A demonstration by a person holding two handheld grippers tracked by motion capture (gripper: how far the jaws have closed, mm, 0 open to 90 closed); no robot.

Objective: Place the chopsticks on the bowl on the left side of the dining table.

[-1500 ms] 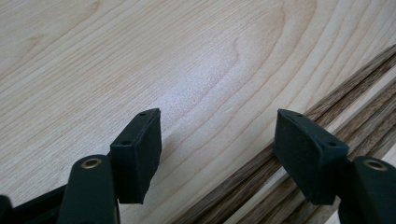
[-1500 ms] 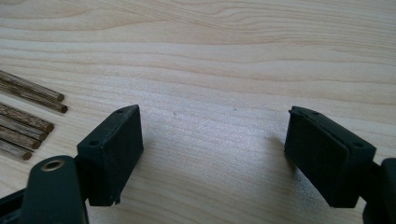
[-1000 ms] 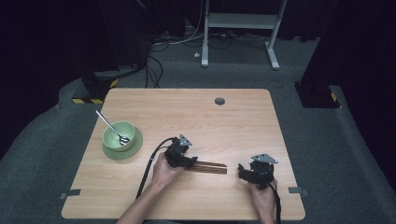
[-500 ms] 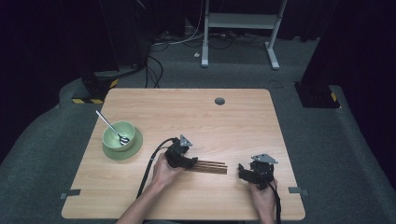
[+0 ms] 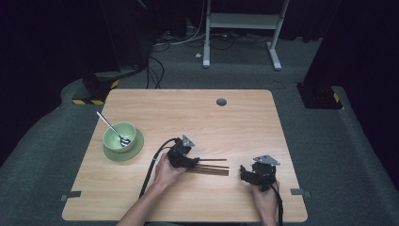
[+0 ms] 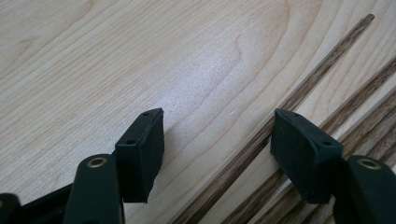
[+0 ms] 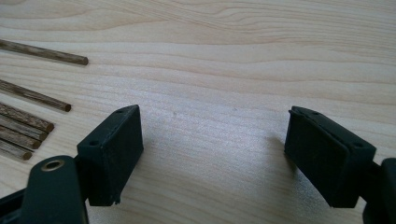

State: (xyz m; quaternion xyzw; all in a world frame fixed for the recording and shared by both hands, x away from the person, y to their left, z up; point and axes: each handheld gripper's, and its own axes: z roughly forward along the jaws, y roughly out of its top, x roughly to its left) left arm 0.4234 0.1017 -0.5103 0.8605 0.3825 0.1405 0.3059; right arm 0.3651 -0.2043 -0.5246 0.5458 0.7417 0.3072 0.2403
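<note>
Several dark wooden chopsticks lie side by side at the front middle of the wooden table. My left gripper rests low over their left ends. In the left gripper view its jaws stand apart and have just been closing a little. One chopstick runs between them close to the right pad, and neither pad presses on it. The other sticks lie outside that jaw. My right gripper sits to the right of the sticks, open over bare wood, with the stick tips at its left.
A green bowl on a green saucer holds a metal spoon at the table's left. A round cable hole sits near the far edge. Dark floor, cables and a desk frame lie beyond.
</note>
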